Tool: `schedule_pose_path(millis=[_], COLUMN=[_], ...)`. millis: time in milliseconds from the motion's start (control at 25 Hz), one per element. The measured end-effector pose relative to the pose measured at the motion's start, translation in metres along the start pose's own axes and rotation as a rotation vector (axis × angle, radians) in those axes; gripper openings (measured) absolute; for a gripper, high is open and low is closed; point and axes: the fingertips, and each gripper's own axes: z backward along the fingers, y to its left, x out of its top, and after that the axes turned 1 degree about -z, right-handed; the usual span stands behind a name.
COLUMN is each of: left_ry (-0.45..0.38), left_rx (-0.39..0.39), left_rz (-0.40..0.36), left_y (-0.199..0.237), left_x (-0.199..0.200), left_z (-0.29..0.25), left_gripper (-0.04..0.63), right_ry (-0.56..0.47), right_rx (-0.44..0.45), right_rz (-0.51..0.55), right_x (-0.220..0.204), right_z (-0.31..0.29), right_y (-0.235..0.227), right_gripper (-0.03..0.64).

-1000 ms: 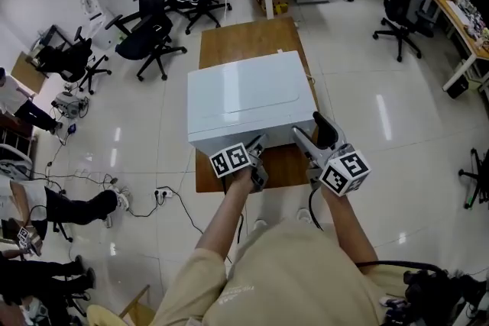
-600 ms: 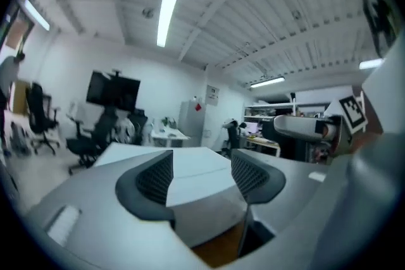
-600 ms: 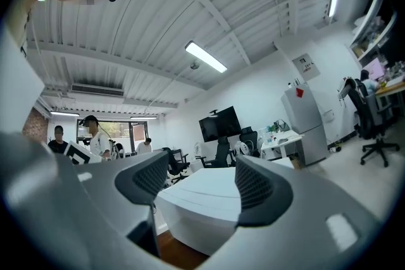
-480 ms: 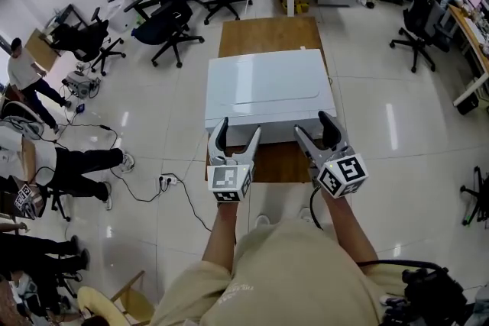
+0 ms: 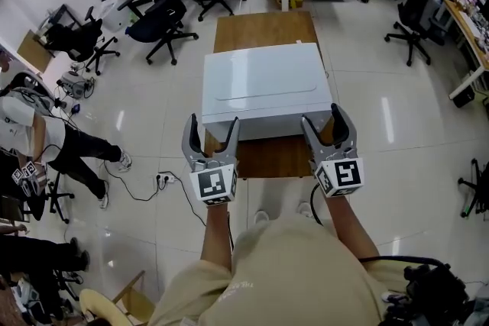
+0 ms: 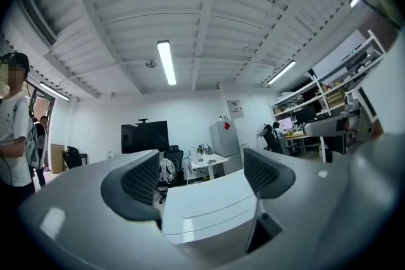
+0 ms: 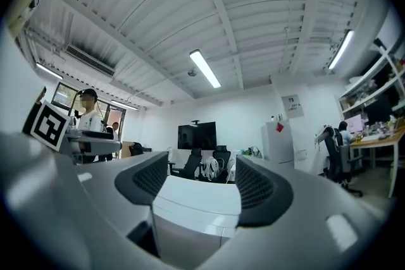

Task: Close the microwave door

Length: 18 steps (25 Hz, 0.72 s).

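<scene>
Microwave: the white microwave point(image 5: 263, 91) sits on the wooden desk point(image 5: 267, 158), its top turned to the head view, with only a thin strip of its front showing.
Door: a tough one to call. From above, nothing swings out past the front edge, but the door face itself is out of sight, and the gripper bodies cover most of it in both gripper views.
Left gripper: the left gripper point(image 5: 213, 122) is up by the microwave's left front corner. Its fingers point(image 6: 140, 183) are opening and already wide, with nothing gripped and the microwave's top seen beyond the gap.
Right gripper: the right gripper point(image 5: 322, 117) is up by the right front corner. Its fingers point(image 7: 256, 190) stand apart on a somewhat narrower gap and hold nothing.
Hands: both are hidden behind the marker cubes point(image 5: 214, 185); only the forearms point(image 5: 218, 229) show.
Desk: a front strip and the far end show; the microwave covers the rest.
Edges: office chairs point(image 5: 164, 19) stand behind, and a person point(image 5: 30, 133) at the left edge is cut off.
</scene>
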Motion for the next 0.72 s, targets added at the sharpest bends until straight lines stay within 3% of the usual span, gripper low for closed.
schedule_pose_path(millis=[160, 320, 720], left_ry=[0.060, 0.018, 0.052], left_rx=[-0.043, -0.065, -0.071], left_rz=[0.043, 0.050, 0.067], left_y=[-0.003, -0.013, -0.021], left_x=[-0.004, -0.002, -0.019], left_z=[-0.001, -0.008, -0.011], left_gripper=[0.399, 0.398, 0.397], right_ry=[0.015, 0.038, 0.081], right_rx=[0.011, 0.008, 0.003], right_rz=[0.012, 0.021, 0.009], right_x=[0.007, 0.008, -0.011], right_z=[-0.007, -0.009, -0.008], right_y=[0.013, 0.014, 0.004], right_gripper=[0.322, 0.322, 0.322])
